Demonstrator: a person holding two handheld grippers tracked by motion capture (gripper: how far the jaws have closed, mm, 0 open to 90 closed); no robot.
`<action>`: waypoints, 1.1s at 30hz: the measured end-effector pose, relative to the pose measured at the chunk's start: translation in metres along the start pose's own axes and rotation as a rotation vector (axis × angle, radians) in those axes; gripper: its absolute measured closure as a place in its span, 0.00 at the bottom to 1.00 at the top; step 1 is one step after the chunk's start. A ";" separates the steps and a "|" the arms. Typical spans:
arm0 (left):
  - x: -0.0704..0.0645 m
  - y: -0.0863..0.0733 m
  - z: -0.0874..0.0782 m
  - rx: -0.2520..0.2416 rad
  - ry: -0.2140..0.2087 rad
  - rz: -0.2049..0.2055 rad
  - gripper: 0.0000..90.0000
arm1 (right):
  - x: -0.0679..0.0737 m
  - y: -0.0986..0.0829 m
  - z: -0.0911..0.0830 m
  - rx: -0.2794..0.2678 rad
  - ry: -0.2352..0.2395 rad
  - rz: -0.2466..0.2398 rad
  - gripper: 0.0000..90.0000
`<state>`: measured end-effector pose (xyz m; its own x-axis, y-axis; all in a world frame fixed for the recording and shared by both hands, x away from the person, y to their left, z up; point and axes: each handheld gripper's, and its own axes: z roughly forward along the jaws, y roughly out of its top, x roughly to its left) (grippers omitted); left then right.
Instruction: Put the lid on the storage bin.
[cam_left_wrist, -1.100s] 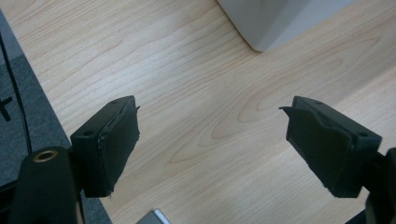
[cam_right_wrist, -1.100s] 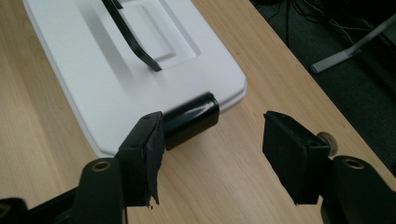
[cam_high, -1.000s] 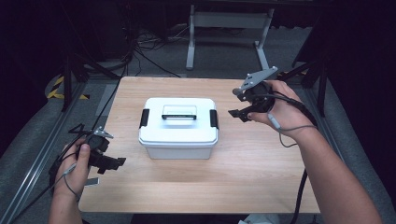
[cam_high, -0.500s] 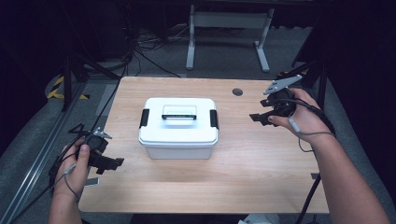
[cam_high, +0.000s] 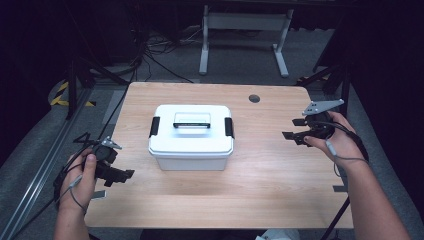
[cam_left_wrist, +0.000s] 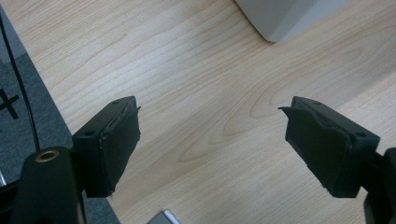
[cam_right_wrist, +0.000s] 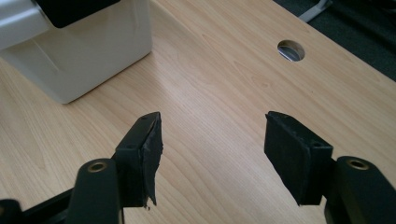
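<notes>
A white rectangular plastic box (cam_high: 191, 136) with black side latches and a lid handle sits mid-table on the light wooden table (cam_high: 260, 185). The left gripper (cam_left_wrist: 212, 140) and right gripper (cam_right_wrist: 212, 154) hover at opposite edges, jaws spread apart, empty.

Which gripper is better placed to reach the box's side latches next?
Neither clearly. The left gripper sits near the box's front left corner, the right gripper off its right end level with the right latch. Both are open and empty; the right looks slightly better lined up.
</notes>
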<state>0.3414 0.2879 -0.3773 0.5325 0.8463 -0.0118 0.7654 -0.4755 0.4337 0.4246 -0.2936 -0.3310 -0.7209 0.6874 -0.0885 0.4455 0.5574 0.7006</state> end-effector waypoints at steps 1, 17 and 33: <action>0.000 0.000 0.000 0.001 0.002 -0.003 0.21 | 0.000 -0.003 0.001 0.002 0.003 0.007 0.42; -0.018 0.009 0.009 0.044 0.030 0.029 0.21 | 0.004 -0.040 0.021 -0.003 0.099 0.062 0.42; -0.011 0.007 0.016 0.067 0.037 0.012 0.21 | 0.005 -0.069 0.049 0.138 0.038 0.112 0.42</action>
<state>0.3467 0.2715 -0.3881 0.5290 0.8482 0.0270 0.7821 -0.4996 0.3724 0.4162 -0.3053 -0.4147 -0.6808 0.7324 0.0136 0.5913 0.5385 0.6003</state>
